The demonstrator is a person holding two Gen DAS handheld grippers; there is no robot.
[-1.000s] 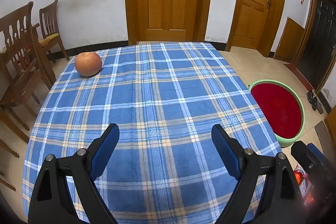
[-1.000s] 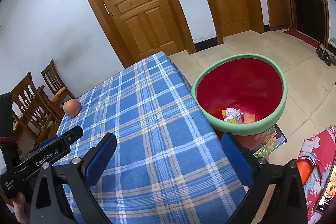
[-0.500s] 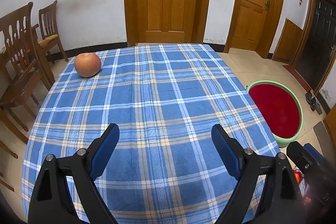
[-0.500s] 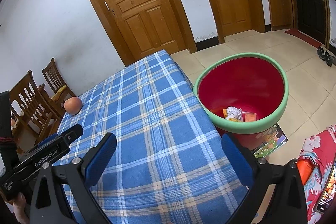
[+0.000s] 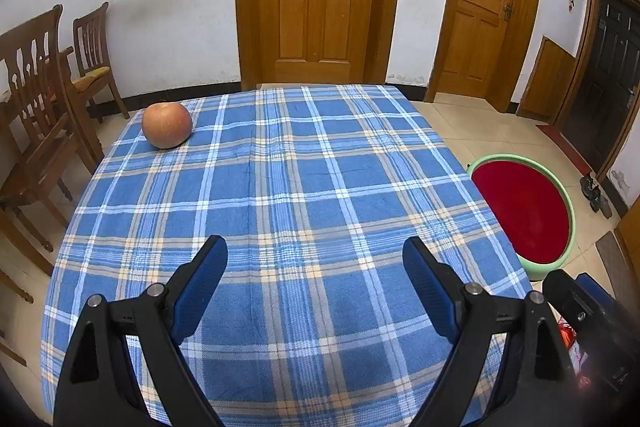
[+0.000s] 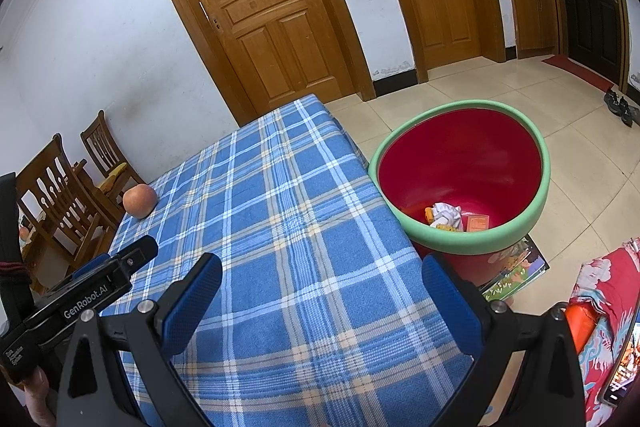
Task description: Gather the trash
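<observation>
Left gripper (image 5: 315, 259), right gripper (image 6: 322, 277): jaws spread, empty. Trash (image 6: 448, 215) in bin (image 6: 476, 247), frame right, beyond right jaw.

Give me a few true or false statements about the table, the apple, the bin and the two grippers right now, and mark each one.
1. The apple sits on the plaid tablecloth. True.
2. The left gripper holds the apple. False: its jaws are open and empty.
3. The bin stands on the table. False: it stands on the floor beside it.
4. Crumpled paper lies in the bin. True.
5. The right gripper is open. True.
</observation>
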